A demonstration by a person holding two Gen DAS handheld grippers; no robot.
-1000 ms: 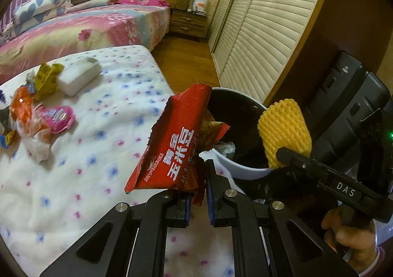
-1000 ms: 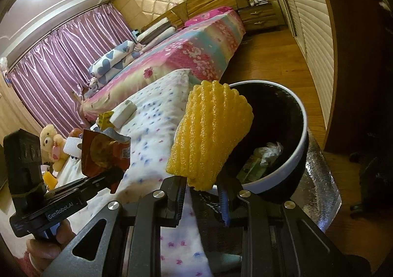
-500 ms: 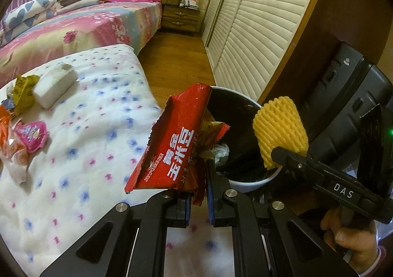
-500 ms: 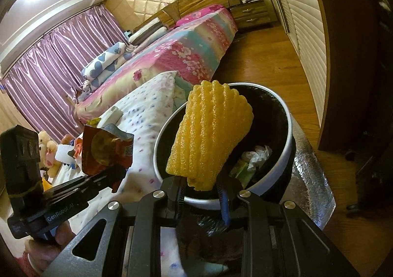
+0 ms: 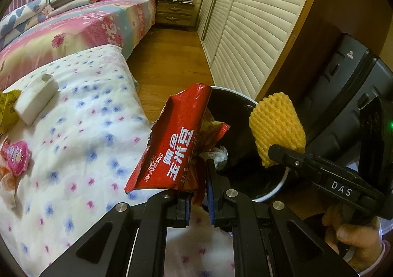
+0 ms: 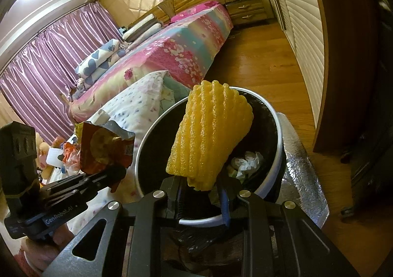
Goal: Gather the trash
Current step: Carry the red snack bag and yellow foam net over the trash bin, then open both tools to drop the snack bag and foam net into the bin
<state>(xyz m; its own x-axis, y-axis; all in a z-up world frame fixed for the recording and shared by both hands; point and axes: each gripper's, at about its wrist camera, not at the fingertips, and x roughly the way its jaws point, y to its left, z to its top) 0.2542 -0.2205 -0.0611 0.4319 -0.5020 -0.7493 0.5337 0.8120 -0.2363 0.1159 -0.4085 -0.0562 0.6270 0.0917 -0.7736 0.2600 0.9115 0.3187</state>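
My left gripper (image 5: 198, 193) is shut on a torn red snack wrapper (image 5: 174, 146) with white print, held just at the near left rim of a white trash bin (image 5: 277, 186) lined with a black bag. My right gripper (image 6: 201, 193) is shut on a yellow foam fruit net (image 6: 211, 134), which hangs over the bin's (image 6: 277, 129) opening. Crumpled paper and wrappers (image 6: 245, 161) lie at the bottom of the bin. In the right wrist view the left gripper (image 6: 115, 173) with the wrapper (image 6: 103, 146) is at the left of the bin.
More litter lies on the flowered white quilt (image 5: 81, 134): a white block (image 5: 36, 97), a yellow packet (image 5: 7, 110), a pink packet (image 5: 17, 156). A silver foil sheet (image 6: 302, 166) lies right of the bin. Slatted wardrobe doors (image 5: 250, 31) and a wooden floor (image 5: 169, 61) lie beyond.
Both grippers have moved toward the bin with their loads. The yellow net is now over the bin's opening and the red wrapper is at its rim.
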